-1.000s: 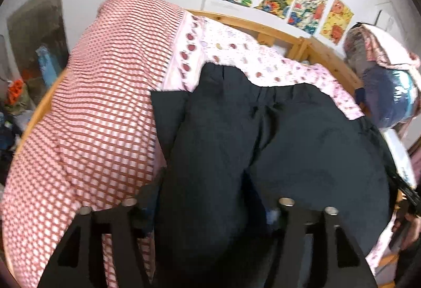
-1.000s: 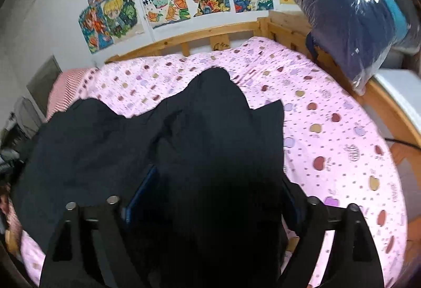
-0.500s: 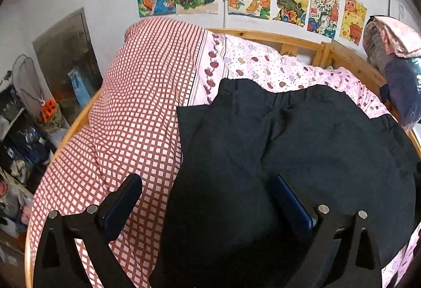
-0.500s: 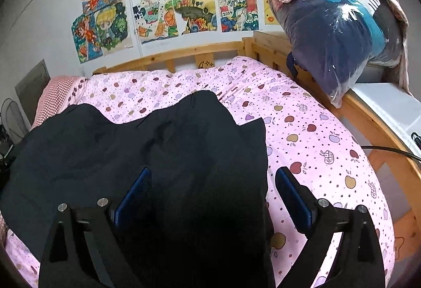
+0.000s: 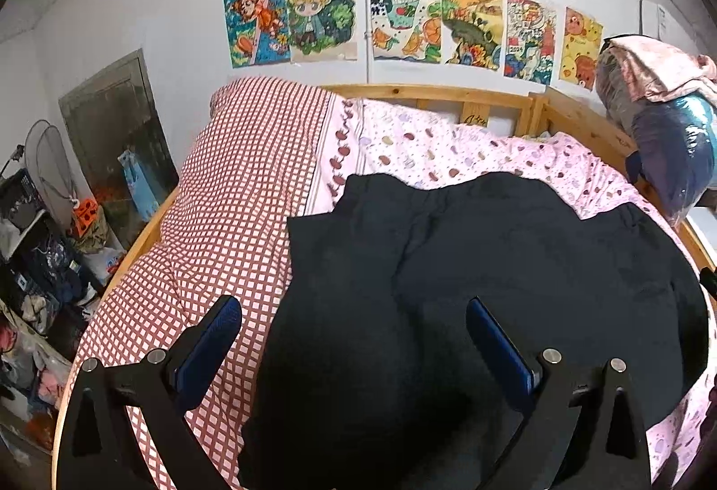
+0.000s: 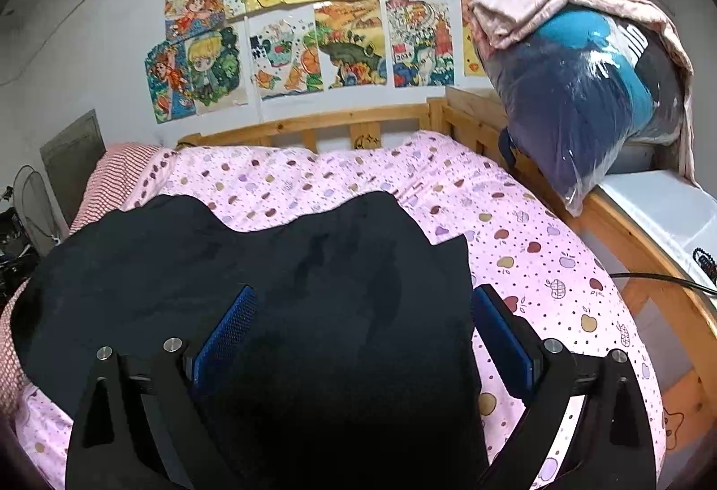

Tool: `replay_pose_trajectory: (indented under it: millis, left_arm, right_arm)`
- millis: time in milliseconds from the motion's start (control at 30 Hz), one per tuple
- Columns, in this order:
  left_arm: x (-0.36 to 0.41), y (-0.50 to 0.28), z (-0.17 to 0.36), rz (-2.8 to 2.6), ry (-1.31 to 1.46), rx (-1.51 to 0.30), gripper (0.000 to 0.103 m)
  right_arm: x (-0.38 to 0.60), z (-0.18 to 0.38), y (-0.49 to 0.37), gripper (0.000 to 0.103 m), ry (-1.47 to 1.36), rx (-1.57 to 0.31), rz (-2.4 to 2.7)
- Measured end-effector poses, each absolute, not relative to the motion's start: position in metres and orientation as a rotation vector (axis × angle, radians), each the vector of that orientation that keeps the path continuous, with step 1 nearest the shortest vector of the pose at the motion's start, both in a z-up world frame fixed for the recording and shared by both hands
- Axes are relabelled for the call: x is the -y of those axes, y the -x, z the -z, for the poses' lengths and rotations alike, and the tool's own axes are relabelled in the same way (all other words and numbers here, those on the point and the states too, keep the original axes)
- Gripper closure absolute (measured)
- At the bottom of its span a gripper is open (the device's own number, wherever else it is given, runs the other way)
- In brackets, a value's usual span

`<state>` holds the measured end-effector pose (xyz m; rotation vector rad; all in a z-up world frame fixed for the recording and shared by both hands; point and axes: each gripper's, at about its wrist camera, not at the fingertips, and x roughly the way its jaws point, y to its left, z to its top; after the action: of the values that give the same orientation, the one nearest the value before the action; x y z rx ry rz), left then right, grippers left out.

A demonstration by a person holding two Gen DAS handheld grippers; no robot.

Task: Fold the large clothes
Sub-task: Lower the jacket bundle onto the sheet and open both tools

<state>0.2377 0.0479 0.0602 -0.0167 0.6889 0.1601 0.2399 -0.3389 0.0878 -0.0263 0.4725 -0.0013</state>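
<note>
A large black garment [image 5: 470, 275] lies spread on the pink spotted sheet [image 5: 448, 149], its left edge over the red checked quilt [image 5: 242, 194]. In the right wrist view the same black garment [image 6: 269, 266] covers the bed's near half, with a square corner toward the right. My left gripper [image 5: 354, 328] hovers open above the garment's left part, blue pads wide apart, nothing held. Over the garment's right part my right gripper [image 6: 363, 320] also stands open and holds nothing.
A wooden bed frame [image 6: 313, 127] runs along the far side and right. A plastic-wrapped bundle [image 6: 582, 96] with a pink blanket sits on the right rail by a white unit [image 6: 663, 212]. Clutter and a fan [image 5: 45, 167] stand left of the bed.
Both grippers have opened and let go of the black garment, then lifted and pulled back. The garment now lies flatter on the bed.
</note>
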Motion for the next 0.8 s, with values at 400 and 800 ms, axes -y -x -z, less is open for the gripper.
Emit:
replay_pose_trajectory:
  millis: [400, 800]
  left_arm:
    - [-0.013, -0.2, -0.08, -0.092, -0.007, -0.62, 0.002]
    - [0.002, -0.157, -0.094, -0.058, -0.023, -0.543, 0.002]
  right_arm:
    - [0.32, -0.102, -0.197, 0.008, 0.032, -0.412, -0.048]
    - [0.306, -0.109, -0.153, 0.008, 0.032, -0.366, -0.088]
